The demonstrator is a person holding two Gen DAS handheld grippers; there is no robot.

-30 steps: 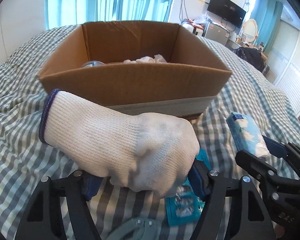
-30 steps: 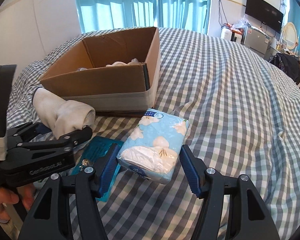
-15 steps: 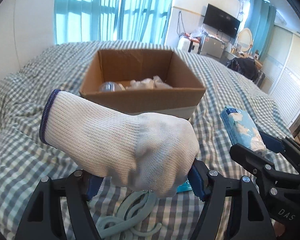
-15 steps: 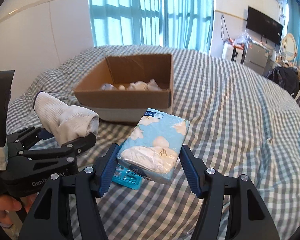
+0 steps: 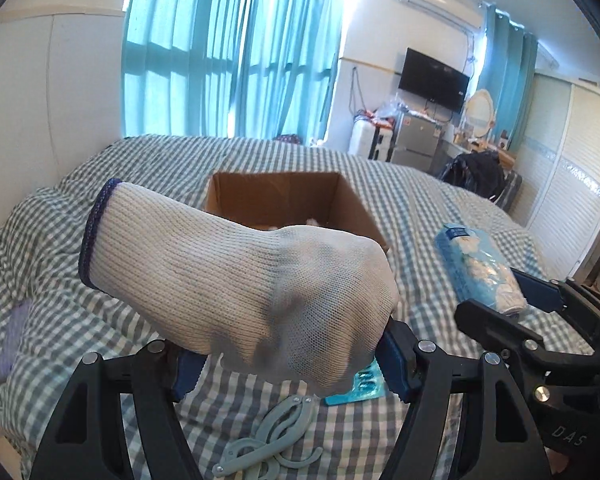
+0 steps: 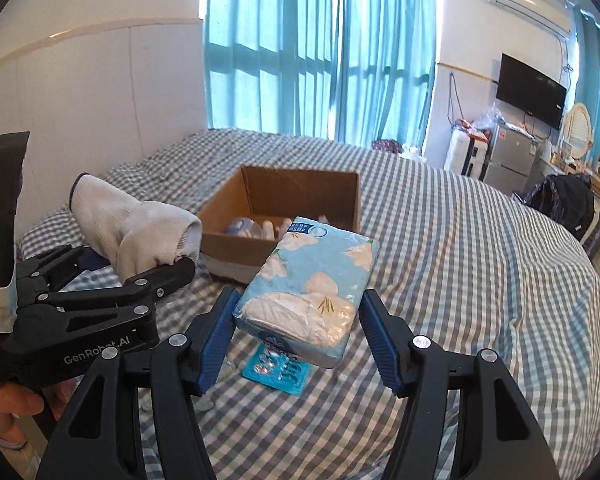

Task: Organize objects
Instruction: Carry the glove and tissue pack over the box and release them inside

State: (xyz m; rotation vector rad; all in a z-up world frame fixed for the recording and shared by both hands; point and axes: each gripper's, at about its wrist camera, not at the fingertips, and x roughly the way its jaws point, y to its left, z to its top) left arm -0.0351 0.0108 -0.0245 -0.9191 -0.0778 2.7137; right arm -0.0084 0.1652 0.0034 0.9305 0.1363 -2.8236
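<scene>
- The left claw (image 5: 290, 364) gripped a white glove (image 5: 236, 284) between its blue pads, the navy cuff pointing up and left; the grip matched that of a second before.
- The right claw (image 6: 300, 334) was clamped on a blue tissue pack (image 6: 312, 280) with white flowers, held off the bed, as in the earlier frames.
- Both claws had risen and drawn back: the box (image 5: 348, 208) that had filled the left view a second ago now looked small and farther off, with more of the checked bed (image 6: 480, 280) around it.
- The box stood open on the bed, beyond both claws, with pale items inside that were too small to name.
- A teal blister pack (image 6: 278, 370) lay on the bed below the tissue pack; in the left view it showed just under the glove (image 5: 360, 388).
- A pale green folding hanger (image 5: 276, 436) lay on the bed beneath the left claw, more of it showing than half a second earlier.
- In the right view the left claw (image 6: 140, 276) hung at the left, near the box's left corner, and the glove (image 6: 136, 228) stood well apart from the tissue pack.
</scene>
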